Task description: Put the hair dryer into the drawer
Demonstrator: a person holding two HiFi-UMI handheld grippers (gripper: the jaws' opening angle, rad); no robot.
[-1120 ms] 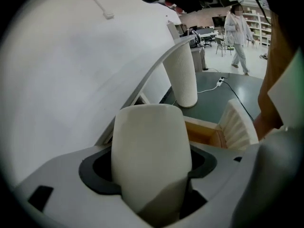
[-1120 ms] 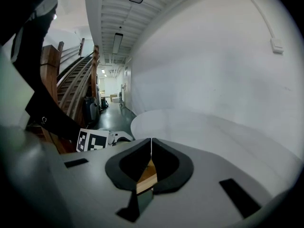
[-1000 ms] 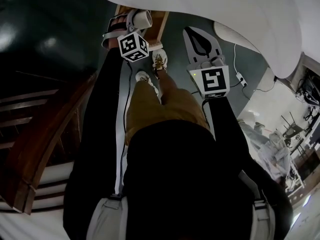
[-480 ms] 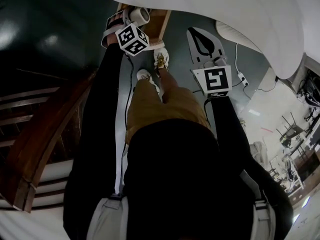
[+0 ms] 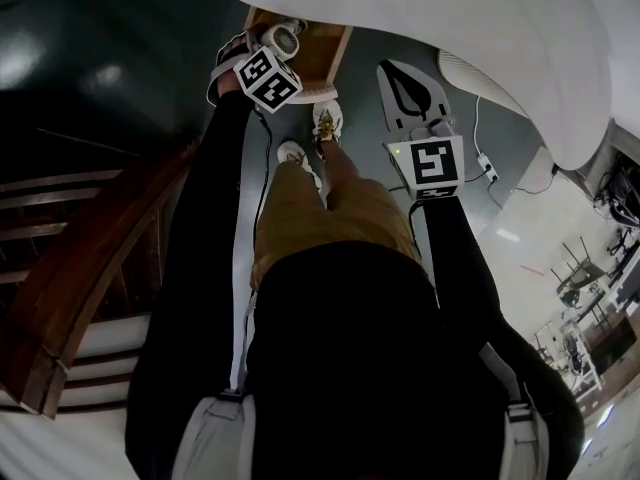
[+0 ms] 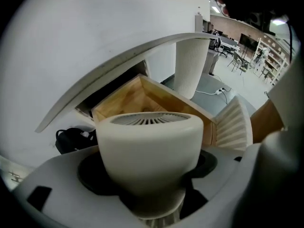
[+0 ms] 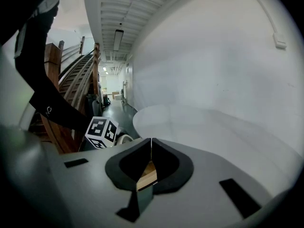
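"While the head view looked down on the left gripper (image 5: 268,50), could you see what it held?"

"Only partly. A white hair dryer (image 5: 284,38) poked out past the marker cube (image 5: 266,78), over the near left corner of the open wooden drawer (image 5: 318,56). That gripper's own view told more: both jaws stood wide apart, clamped on the dryer's round body. Its grille end faced the drawer's bare wooden inside."

"Was the dryer lying in the drawer?"

"No, it hung in the claw. Neither view showed whether it touched the wood."

"And the right gripper (image 5: 403,71)?"

"From above it hovered right of the drawer, over the dark floor (image 5: 355,88), apart from everything. Its own view showed the jaws pressed together with nothing between them, and a sliver of the drawer's wood below the tips."

"Did any view catch something alone?"

"The head view alone showed the person's shoes (image 5: 326,120) just beside the drawer. Only the left gripper view showed a dark bundle (image 6: 71,139) left of the drawer, under the white tabletop (image 6: 118,56). The right gripper view alone showed a long lit corridor (image 7: 114,87)."
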